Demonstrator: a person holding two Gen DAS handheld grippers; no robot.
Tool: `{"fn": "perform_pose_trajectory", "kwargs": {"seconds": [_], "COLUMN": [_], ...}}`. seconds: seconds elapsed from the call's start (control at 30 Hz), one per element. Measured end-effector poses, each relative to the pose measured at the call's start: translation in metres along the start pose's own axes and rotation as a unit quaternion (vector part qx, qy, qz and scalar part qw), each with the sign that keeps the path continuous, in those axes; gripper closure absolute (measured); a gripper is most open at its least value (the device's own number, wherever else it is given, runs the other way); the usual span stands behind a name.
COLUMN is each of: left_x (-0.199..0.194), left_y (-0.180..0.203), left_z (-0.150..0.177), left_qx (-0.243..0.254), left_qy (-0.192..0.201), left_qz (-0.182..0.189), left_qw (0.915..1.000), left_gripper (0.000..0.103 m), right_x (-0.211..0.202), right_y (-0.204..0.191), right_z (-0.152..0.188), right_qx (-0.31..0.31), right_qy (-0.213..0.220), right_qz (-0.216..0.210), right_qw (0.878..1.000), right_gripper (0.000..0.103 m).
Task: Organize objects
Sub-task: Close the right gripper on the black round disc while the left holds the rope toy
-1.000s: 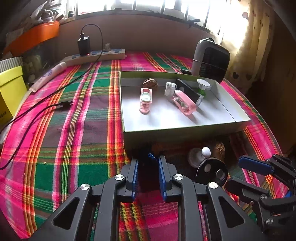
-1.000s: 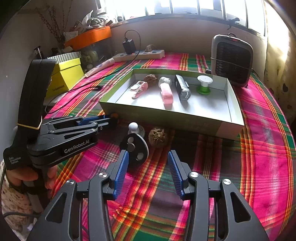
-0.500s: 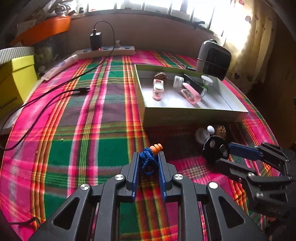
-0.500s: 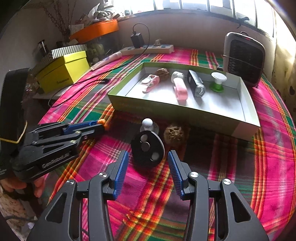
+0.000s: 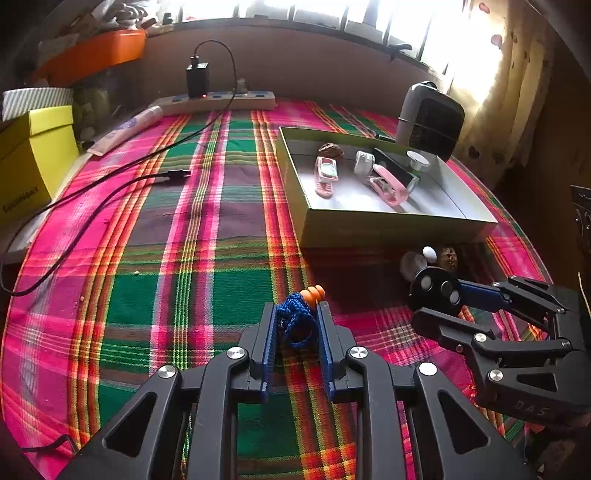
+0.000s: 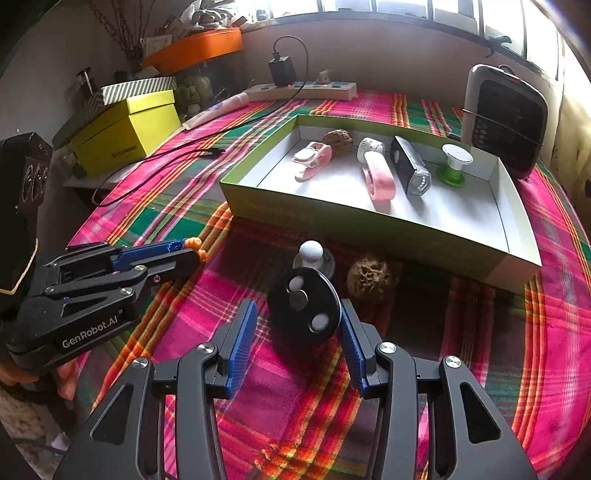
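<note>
Left wrist view: left gripper (image 5: pixel 297 328), earlier empty at the box (image 5: pixel 388 225), now pinches the blue cord (image 5: pixel 295 321), jaws opening slightly; right gripper (image 6: pixel 297 325) stands half spread around the black disc (image 6: pixel 304 308).

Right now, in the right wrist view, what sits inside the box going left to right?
Pink clip-like gadget → brown walnut-like ball → white-capped pink gadget → black and silver device → green and white spool, all lying in the box.

Blown-out window (image 5: pixel 332 11) backlight, dim foreground, soft shadows, fisheye-bent, dark corners
</note>
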State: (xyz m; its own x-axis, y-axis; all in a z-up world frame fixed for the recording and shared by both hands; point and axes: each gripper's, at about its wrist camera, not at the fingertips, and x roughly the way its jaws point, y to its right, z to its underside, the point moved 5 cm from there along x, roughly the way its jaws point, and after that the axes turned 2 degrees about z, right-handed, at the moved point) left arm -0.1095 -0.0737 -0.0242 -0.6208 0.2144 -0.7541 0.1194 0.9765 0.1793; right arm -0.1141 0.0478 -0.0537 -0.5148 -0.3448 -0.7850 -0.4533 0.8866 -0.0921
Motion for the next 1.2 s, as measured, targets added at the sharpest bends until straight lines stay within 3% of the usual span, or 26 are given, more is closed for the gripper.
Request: {"fn": "perform_pose_trajectory", "kwargs": {"seconds": [0.27,0.6,0.73,0.9,1.2], "left_x": [0.0030,0.0046,0.0051,0.0044,0.0021], "left_y": [0.0045,0.0043,0.0037,0.0005,-0.0005], "left_z": [-0.0027,-0.0046,-0.0050,-0.0050,-0.0056], "left_qx": [0.015,0.018,0.020,0.013,0.013], "left_qy": [0.000,0.000,0.001,0.002,0.008], "left_qz": [0.008,0.002,-0.011,-0.016,-0.022], "left_qw": [0.9999,0.9998,0.9997,0.9998,0.9997], "left_gripper": [0.071,0.070,0.077,0.086,0.089], "right_x": [0.0007,-0.0001,-0.0008,-0.0014,-0.0056], "right_y": [0.0010,0.0026,0.0053,0.0057,0.0061], "right_z": [-0.0009,0.0001,-0.0004,-0.0009,-0.0023], "right_qx": [0.000,-0.004,0.000,0.001,0.003], "right_qy": [0.001,0.001,0.003,0.004,0.012], "right_qz": [0.004,0.016,0.020,0.020,0.018], "right_qw": [1.000,1.000,1.000,1.000,1.000], "right_gripper": [0.057,0.060,0.067,0.067,0.073]}}
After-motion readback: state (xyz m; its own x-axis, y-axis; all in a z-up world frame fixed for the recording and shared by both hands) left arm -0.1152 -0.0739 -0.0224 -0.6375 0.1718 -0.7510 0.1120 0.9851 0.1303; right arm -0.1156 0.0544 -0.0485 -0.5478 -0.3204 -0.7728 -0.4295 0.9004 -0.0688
